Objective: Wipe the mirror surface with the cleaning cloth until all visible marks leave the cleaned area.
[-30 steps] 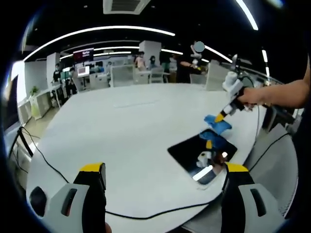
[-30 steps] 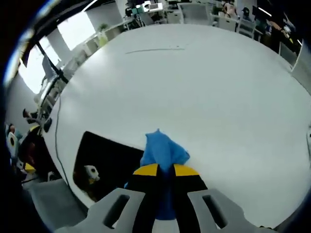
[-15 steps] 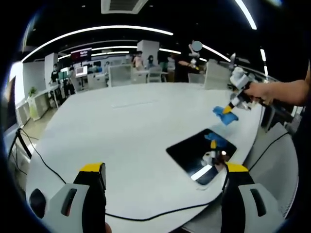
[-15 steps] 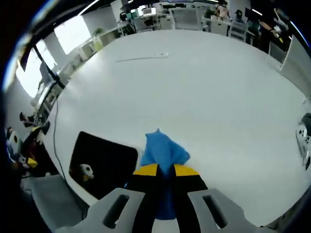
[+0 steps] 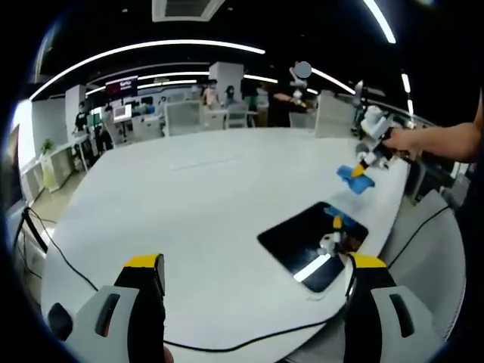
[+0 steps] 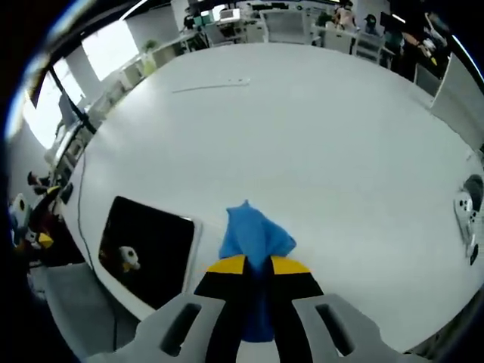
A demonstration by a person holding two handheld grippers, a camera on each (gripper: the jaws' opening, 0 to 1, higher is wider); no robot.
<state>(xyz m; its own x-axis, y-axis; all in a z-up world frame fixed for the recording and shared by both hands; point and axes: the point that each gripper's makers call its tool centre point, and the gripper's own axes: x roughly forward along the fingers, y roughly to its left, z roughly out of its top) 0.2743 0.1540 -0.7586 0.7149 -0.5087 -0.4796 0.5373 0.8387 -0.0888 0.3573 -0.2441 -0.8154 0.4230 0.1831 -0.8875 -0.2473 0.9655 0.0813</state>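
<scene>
One second on, your right gripper [image 5: 366, 162], pinching the blue cleaning cloth [image 6: 255, 236], has lifted off the mirror [image 5: 310, 240], which lies near the counter [image 5: 197, 197] edge. Your left gripper [image 5: 253, 276] stays spread; judged from this, wiping is paused or finished.

No text, label, brand, number or sign can be read in either view.

Blue cloth [image 6: 255, 236], dark mirror [image 6: 149, 250] (white table [image 6: 302, 136]).
</scene>
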